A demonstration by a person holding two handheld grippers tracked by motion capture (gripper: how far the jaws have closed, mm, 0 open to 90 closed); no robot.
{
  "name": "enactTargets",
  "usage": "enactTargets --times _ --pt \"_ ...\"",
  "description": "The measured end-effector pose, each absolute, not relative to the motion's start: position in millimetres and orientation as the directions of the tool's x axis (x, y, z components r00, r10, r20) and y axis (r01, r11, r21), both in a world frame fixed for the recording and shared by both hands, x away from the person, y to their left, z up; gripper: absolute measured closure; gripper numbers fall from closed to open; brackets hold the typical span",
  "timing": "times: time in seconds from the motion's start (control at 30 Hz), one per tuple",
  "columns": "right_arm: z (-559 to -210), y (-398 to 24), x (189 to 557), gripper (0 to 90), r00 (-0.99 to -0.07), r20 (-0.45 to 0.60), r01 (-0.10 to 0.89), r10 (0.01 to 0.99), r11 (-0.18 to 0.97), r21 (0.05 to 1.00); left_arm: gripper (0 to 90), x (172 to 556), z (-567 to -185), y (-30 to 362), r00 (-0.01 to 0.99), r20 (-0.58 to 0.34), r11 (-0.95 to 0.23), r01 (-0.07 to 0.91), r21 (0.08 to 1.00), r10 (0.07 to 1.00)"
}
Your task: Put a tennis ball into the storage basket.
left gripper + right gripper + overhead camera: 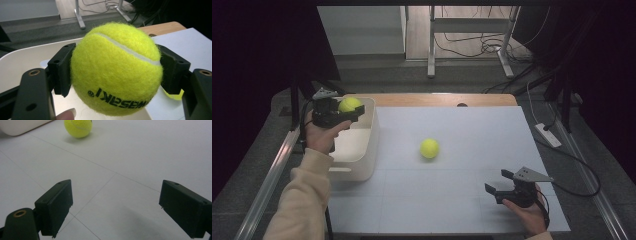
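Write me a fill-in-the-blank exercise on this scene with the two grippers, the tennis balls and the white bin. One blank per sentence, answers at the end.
1. The left gripper is shut on a yellow ____.
2. That gripper holds its load above the white ____, which stands at the left edge of the table.
3. The second tennis ball lies on the table, ____ the bin.
4. The right gripper has its jaws ____, with nothing between them.

Missing words: tennis ball; bin; outside; open
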State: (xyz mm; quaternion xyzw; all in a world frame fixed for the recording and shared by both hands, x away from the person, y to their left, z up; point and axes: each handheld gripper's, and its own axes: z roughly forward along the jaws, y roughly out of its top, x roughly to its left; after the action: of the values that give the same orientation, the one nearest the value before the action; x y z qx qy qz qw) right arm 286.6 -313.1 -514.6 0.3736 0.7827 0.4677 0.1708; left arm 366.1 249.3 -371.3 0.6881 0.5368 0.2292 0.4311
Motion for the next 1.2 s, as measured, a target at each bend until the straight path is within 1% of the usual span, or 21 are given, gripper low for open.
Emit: enactTargets --times 0.53,1.07,1.2 --pt "-515 -313 287 11.7 -0.662 0.079 0.426 0.745 0.288 0.858 26.3 383 -378 268 0.243 -0.129 -0.049 0.615 0.787 0.961" --pt "-515 -313 287 11.7 -0.662 0.079 0.428 0.745 0.290 0.856 26.2 397 -390 275 0.222 -0.112 -0.072 0.681 0.728 0.969" --pt "-515 -313 287 11.7 -0.662 0.079 0.428 0.745 0.290 0.856 26.1 401 -393 278 0.215 -0.095 -0.084 0.697 0.712 0.972"
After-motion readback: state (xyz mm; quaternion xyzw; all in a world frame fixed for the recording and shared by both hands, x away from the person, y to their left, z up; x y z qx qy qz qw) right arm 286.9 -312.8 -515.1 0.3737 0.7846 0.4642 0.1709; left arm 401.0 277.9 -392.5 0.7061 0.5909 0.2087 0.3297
